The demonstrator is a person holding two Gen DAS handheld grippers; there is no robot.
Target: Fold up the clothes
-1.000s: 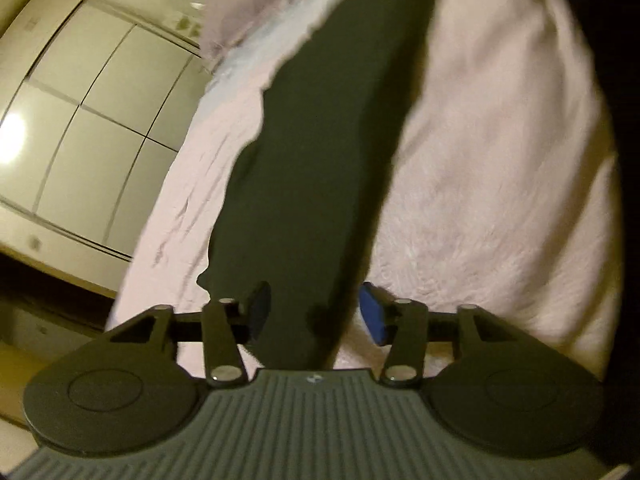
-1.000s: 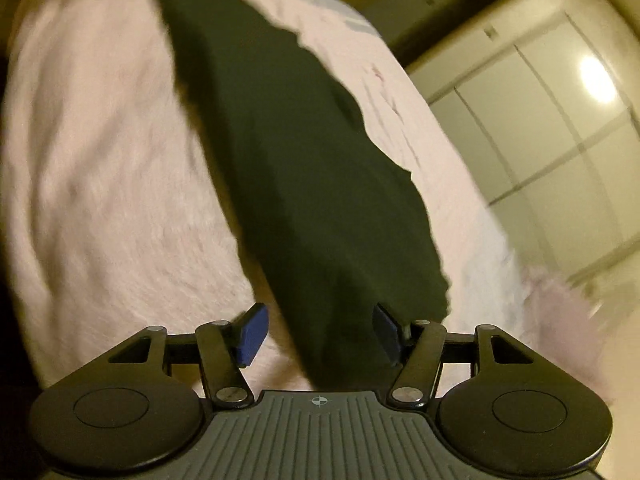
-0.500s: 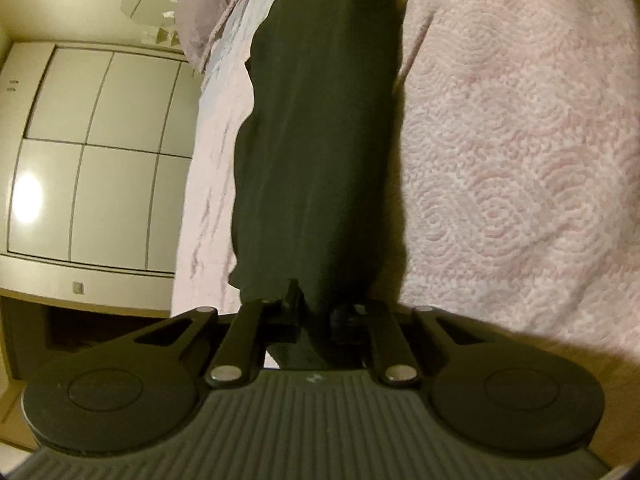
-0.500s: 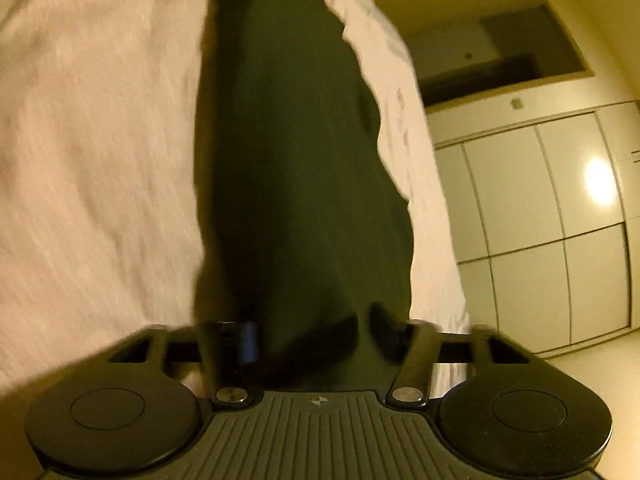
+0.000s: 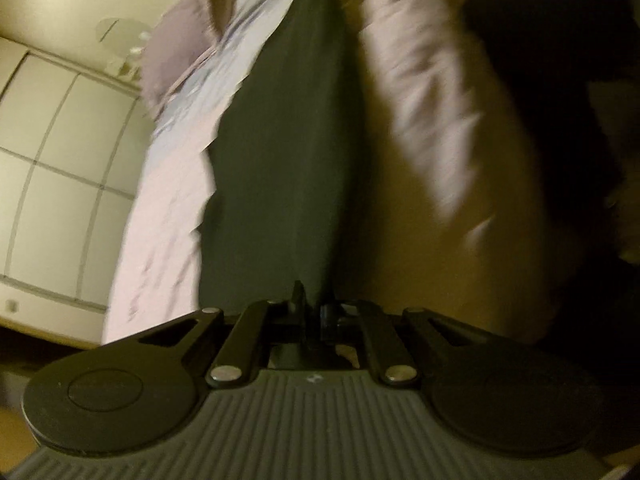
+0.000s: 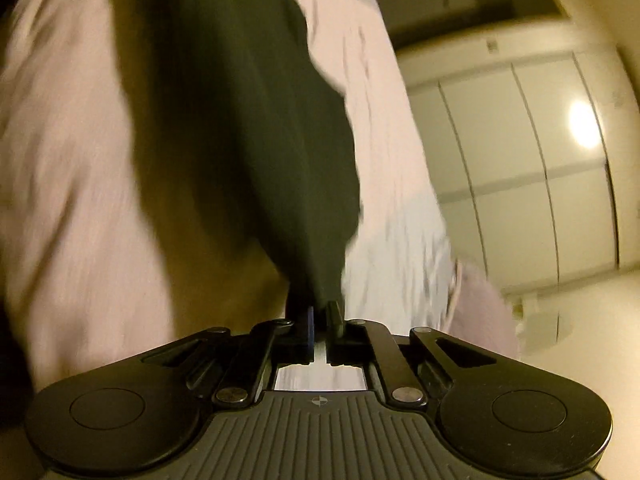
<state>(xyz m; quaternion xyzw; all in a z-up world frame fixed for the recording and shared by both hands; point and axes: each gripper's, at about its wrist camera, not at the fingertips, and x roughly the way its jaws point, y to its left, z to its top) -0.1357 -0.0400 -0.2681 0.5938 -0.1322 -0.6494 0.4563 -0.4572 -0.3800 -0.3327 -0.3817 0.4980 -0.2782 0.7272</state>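
Observation:
A dark green garment (image 5: 280,168) lies stretched long over a pale pink bedspread (image 5: 432,128). My left gripper (image 5: 314,312) is shut on one end of the garment, which runs away from the fingers up the frame. My right gripper (image 6: 318,314) is shut on the other end of the same garment (image 6: 248,112), which is lifted a little off the bedspread (image 6: 72,160) and casts a shadow. Both views are blurred by motion.
A pink pillow (image 5: 176,48) lies at the head of the bed and shows in the right wrist view (image 6: 480,304) too. White wardrobe doors (image 5: 52,168) stand beside the bed, also in the right wrist view (image 6: 528,152). A dark shape (image 5: 552,80) lies at the right.
Both grippers were open over the garment ends one second ago. They closed on the cloth and now lift it, with both views tilting.

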